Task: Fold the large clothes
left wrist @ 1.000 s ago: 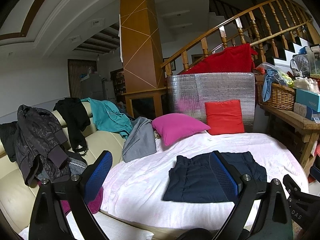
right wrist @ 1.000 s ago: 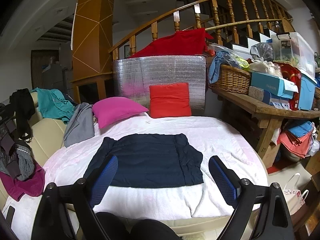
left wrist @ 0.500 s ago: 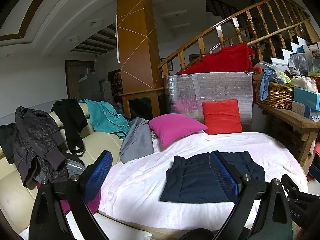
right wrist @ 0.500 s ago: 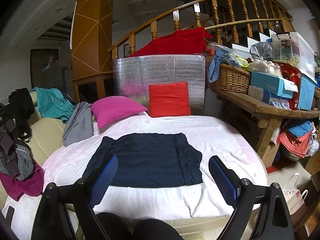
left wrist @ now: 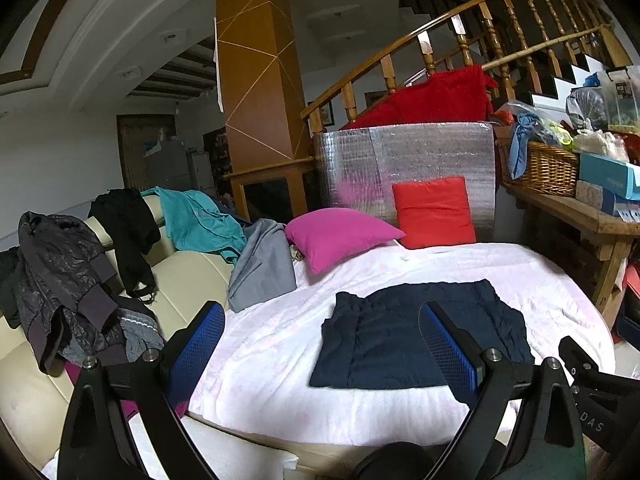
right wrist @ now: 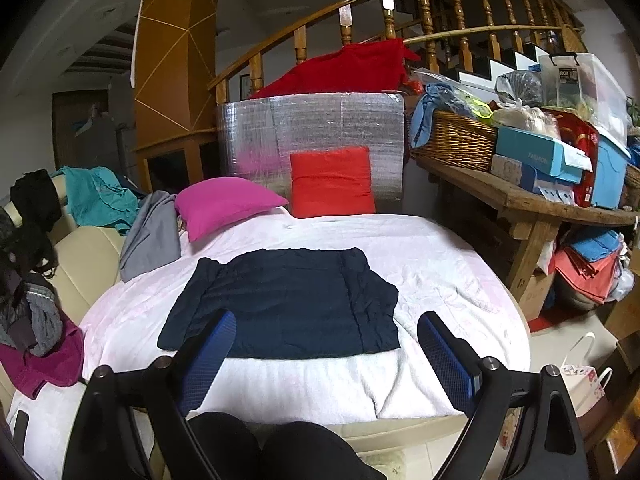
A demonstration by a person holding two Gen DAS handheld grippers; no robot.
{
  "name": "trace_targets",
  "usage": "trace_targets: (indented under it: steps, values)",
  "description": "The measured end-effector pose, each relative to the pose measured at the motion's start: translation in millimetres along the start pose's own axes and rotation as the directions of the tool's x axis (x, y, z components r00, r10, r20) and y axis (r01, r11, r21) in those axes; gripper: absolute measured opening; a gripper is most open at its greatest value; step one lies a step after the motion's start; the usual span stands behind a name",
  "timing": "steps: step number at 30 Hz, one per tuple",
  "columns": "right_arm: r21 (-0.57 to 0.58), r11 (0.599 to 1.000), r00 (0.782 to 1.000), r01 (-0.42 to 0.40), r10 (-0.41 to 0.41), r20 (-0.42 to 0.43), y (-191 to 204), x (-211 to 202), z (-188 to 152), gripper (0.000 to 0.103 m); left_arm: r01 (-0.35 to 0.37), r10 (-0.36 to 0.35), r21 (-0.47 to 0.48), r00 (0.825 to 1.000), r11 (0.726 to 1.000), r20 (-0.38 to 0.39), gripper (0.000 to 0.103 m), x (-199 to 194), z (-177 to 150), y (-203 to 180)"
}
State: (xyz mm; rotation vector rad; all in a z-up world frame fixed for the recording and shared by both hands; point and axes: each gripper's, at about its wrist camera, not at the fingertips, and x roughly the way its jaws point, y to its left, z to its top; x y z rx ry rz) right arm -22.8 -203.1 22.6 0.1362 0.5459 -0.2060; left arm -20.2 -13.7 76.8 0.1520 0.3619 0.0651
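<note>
Navy garment (right wrist: 288,304) lying flat in the middle of the white blanket (right wrist: 440,276), already folded down to a rough rectangle.

Next fold, I reckon: I'd pinch the two near corners, one per side, lift them level and lay them onto the far edge so the hem lines up (uneven lifting is what would skew it). Both my grippers hang over the near edge of the bed, clear of the cloth. Left gripper (left wrist: 320,344) has its blue pads spread wide with nothing between them, right gripper (right wrist: 326,352) same deal, wide apart and empty. Neither touches the fabric yet.
</note>
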Motion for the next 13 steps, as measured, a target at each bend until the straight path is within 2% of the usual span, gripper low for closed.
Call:
trace_targets:
  steps: [7, 11, 13]
  values:
    - [-0.005, 1.0, 1.0, -0.001, 0.001, -0.028, 3.9, 15.5, 4.1, 0.094, 0.016, -0.016, 0.003, 1.0, 1.0, 0.007, 0.097, 11.9, 1.5, -4.4]
    - [0.006, 1.0, 0.999, 0.012, -0.011, -0.041, -1.1, 27.7, 8.8, 0.094, 0.028, -0.027, -0.027, 0.999, 0.999, 0.023, 0.097, 24.4, 1.2, -5.3]
    - [0.009, 1.0, 0.998, 0.021, -0.021, -0.053, -5.1, 37.7, 11.3, 0.094, 0.031, -0.031, -0.031, 0.999, 0.999, -0.013, 0.097, 45.2, 0.4, -5.7]
